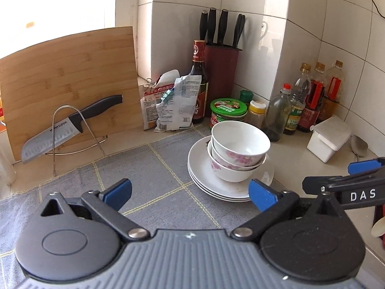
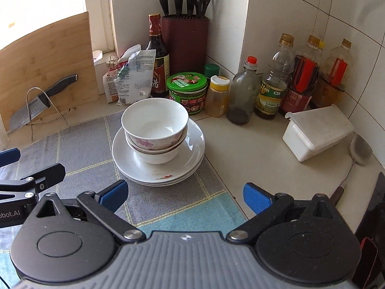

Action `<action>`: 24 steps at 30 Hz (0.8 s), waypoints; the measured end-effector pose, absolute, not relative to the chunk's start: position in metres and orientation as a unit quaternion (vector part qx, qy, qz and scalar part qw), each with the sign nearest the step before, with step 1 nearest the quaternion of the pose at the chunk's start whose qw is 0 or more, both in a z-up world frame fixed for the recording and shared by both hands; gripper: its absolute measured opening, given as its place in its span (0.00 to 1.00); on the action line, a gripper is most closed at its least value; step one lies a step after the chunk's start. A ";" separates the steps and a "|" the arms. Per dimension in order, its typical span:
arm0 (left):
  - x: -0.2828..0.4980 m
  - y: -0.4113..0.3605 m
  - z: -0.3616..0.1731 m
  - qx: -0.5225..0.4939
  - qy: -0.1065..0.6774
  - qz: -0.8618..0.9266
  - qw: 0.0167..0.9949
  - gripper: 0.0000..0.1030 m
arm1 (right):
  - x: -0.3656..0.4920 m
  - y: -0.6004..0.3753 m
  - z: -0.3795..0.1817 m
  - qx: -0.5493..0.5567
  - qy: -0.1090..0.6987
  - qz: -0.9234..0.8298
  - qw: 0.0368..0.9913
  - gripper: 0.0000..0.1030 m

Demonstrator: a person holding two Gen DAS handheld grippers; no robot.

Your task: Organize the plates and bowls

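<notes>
Though hidden leftward, spoon (image 2: 360, 149) beside container (image 2: 317, 133)

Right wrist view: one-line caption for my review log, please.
Open right gripper faces nested bowls stacked on white plates on a checked cloth, condiment bottles behind.

The bowls (image 2: 154, 130) hide the middle of the plates (image 2: 192, 144).

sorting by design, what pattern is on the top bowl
Pink flowers on white top bowl, clearest in the left wrist view.
</notes>
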State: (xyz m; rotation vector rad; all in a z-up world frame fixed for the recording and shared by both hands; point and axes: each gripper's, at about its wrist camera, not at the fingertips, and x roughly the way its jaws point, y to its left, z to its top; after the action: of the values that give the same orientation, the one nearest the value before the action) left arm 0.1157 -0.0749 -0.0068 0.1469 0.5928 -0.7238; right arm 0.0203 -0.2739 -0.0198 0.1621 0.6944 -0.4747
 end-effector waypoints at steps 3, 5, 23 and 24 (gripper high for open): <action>0.110 -0.076 -0.002 0.072 0.280 -0.343 0.894 0.99 | 0.018 -0.275 -0.019 0.084 0.331 -0.229 0.912 1.00; 0.108 -0.078 0.000 0.072 0.280 -0.340 0.895 0.99 | 0.017 -0.275 -0.020 0.089 0.330 -0.224 0.913 1.00; 0.100 -0.089 0.008 0.088 0.272 -0.319 0.903 0.99 | 0.016 -0.281 -0.018 0.084 0.329 -0.218 0.915 1.00; 0.100 -0.089 0.008 0.089 0.272 -0.318 0.904 0.99 | 0.016 -0.281 -0.018 0.084 0.330 -0.217 0.915 1.00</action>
State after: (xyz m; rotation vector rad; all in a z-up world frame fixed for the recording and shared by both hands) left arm 0.1001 -0.0893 0.0080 0.1835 0.5621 -0.6569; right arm 0.0164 -0.2812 -0.0181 0.1725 0.6783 -0.4470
